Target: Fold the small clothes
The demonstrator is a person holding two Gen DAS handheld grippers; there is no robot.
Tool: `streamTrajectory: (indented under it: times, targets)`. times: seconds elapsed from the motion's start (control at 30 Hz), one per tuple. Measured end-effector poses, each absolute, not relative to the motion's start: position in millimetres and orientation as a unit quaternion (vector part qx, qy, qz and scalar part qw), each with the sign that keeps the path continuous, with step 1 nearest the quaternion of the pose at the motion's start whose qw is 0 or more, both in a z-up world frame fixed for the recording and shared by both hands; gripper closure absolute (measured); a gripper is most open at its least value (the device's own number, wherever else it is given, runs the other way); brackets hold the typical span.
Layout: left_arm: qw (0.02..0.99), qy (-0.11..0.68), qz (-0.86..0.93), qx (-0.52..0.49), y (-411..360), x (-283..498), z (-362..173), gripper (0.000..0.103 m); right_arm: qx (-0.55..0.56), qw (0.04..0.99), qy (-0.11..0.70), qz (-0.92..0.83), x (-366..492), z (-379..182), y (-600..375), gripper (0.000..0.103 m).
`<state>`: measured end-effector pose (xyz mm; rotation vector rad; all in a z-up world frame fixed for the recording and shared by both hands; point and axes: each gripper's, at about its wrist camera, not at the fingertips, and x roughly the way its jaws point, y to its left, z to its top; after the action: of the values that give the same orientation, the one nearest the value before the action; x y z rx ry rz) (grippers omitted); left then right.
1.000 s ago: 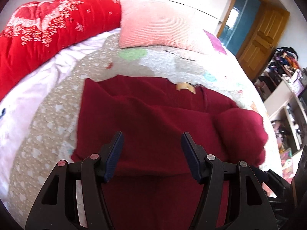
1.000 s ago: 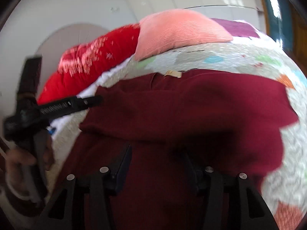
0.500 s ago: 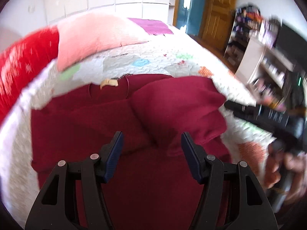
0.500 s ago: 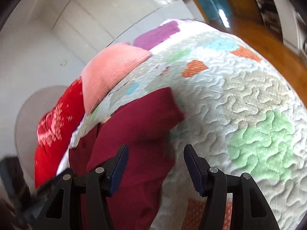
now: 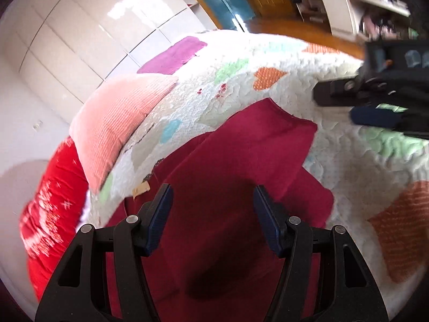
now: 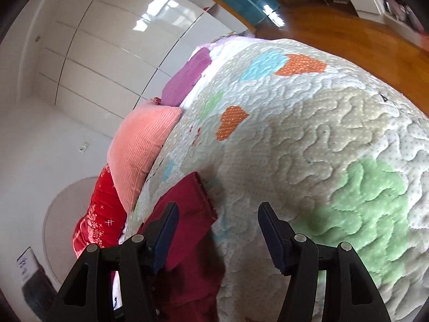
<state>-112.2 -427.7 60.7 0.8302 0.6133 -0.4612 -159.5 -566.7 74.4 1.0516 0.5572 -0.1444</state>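
Lying on the patchwork quilt [image 5: 270, 61] is a dark red garment [image 5: 241, 166], partly folded, one flap doubled over its middle with a square corner at about one o'clock from the left gripper [image 5: 211, 214]; a tan label [image 5: 141, 189] shows at its neckline, at ten o'clock from that gripper; the left gripper hangs over the cloth with its jaws parted and nothing pinched between the blue pads. In the right wrist view the garment's edge [image 6: 187, 214] sits at nine o'clock from the right gripper [image 6: 217, 230], behind its left finger [image 6: 166, 228]; those jaws have just been opening and stand apart over bare quilt [image 6: 335, 139], gripping nothing. The right gripper also appears in the left view at two o'clock [image 5: 375, 99], blurred. Beyond the garment, at eleven o'clock, lies a pink ribbed pillow [image 5: 118, 123]; a red blanket [image 5: 51, 214] bunches at nine; white wall panels [image 5: 80, 40] and wooden floor [image 6: 335, 26] lie further out.
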Motion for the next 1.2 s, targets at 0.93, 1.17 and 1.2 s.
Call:
streamTrajectory:
  times: [0.93, 1.17, 1.2]
  targets:
    - [0.832, 0.38, -0.351, 0.201, -376.4, -97.8, 96.9, 0.044, 0.466, 0.837, 0.286, -0.01, -117.3, 84.2, -551.3, 0.076]
    - [0.823, 0.349, -0.378, 0.24, -408.1, -109.9, 90.6, 0.042, 0.498, 0.83, 0.248, 0.023, -123.9, 102.1, -562.6, 0.091]
    - [0.822, 0.349, -0.374, 0.252, -412.1, -109.7, 87.1, 0.042, 0.502, 0.829, 0.247, 0.025, -123.0, 102.6, -563.1, 0.092]
